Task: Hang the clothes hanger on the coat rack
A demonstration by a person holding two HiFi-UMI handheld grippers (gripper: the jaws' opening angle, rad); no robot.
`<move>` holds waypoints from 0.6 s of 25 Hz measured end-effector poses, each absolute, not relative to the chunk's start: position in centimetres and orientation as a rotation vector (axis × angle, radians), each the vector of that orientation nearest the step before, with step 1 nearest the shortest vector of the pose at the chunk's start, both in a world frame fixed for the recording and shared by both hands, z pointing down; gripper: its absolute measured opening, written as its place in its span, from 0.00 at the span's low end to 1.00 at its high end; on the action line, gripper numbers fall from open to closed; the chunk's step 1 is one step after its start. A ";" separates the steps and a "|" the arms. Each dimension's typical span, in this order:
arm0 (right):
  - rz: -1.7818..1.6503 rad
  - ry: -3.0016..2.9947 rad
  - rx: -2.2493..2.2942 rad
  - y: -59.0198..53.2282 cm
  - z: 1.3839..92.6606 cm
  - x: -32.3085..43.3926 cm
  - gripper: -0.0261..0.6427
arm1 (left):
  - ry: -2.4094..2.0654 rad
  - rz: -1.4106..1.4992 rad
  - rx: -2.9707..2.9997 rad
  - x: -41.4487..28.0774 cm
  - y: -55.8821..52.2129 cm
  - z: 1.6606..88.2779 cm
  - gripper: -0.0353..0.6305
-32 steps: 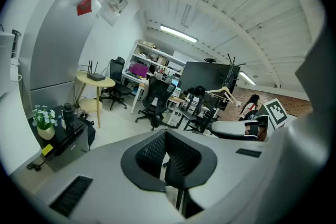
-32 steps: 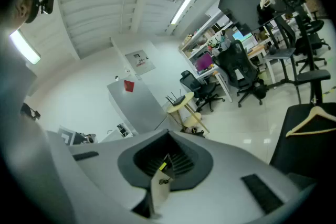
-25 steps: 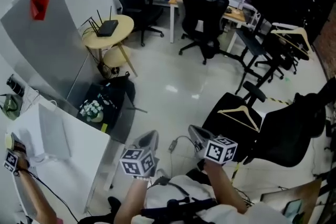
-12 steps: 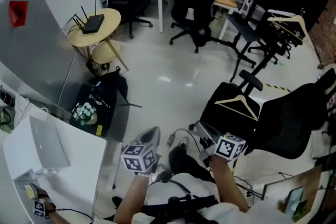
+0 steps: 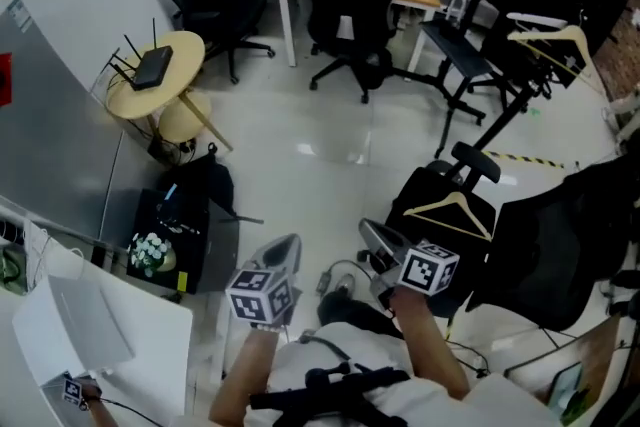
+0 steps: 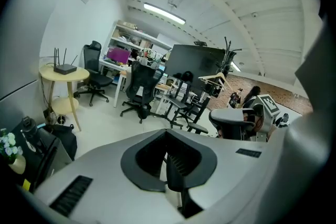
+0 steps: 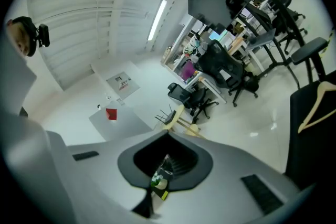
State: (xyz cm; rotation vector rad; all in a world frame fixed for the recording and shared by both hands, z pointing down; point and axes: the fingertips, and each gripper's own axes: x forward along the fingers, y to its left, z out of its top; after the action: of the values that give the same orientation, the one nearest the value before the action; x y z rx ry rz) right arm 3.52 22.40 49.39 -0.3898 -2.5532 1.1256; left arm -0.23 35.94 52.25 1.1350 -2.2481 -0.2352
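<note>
A pale wooden clothes hanger point(image 5: 452, 212) lies on a black seat at the right; in the right gripper view this hanger point(image 7: 315, 105) shows at the right edge. A second wooden hanger point(image 5: 548, 40) hangs on the black coat rack point(image 5: 512, 95) at the far right, and the left gripper view shows that hanger point(image 6: 212, 77) in the distance. My left gripper point(image 5: 283, 255) and right gripper point(image 5: 375, 237) are held low in front of me, both shut and empty. The left gripper point(image 6: 167, 132) has its jaws together, and so does the right gripper point(image 7: 168, 138).
A round yellow table point(image 5: 150, 80) with a router stands at the left. Black office chairs point(image 5: 345, 10) and desks fill the back. A dark glass stand with flowers point(image 5: 150, 253) and a white desk point(image 5: 90, 345) are at the near left. A black chair point(image 5: 560, 235) sits beside the seat.
The whole view has shifted as I walked: the white desk slid down and left out of view, and the rack and chairs came more into view. Both grippers stayed shut.
</note>
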 end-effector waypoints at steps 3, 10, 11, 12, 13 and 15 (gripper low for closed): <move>1.138 -2.539 -0.366 19.9 50.3 1.8 0.05 | -2.234 -0.219 1.157 -2.2 33.0 52.1 0.05; 1.192 -2.553 -0.338 15.9 50.8 -1.2 0.05 | -2.193 -0.174 1.211 -5.2 28.0 52.5 0.05; 1.198 -2.555 -0.324 15.3 50.9 -1.3 0.05 | -2.188 -0.167 1.220 -5.5 27.3 52.6 0.05; 1.208 -2.558 -0.309 14.6 51.0 -1.3 0.05 | -2.181 -0.159 1.229 -5.7 26.5 52.6 0.05; 1.218 -2.562 -0.292 13.8 51.2 -1.4 0.05 | -2.173 -0.149 1.240 -5.9 25.7 52.7 0.05; 1.229 -2.572 -0.255 12.2 51.3 -1.4 0.05 | -2.155 -0.135 1.264 -6.2 24.0 52.9 0.05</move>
State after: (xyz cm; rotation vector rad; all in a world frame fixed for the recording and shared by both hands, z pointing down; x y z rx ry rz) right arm -1.42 12.23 51.31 -0.2554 -2.5717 1.2287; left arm -6.24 23.98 52.91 1.2638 -2.1555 -0.1346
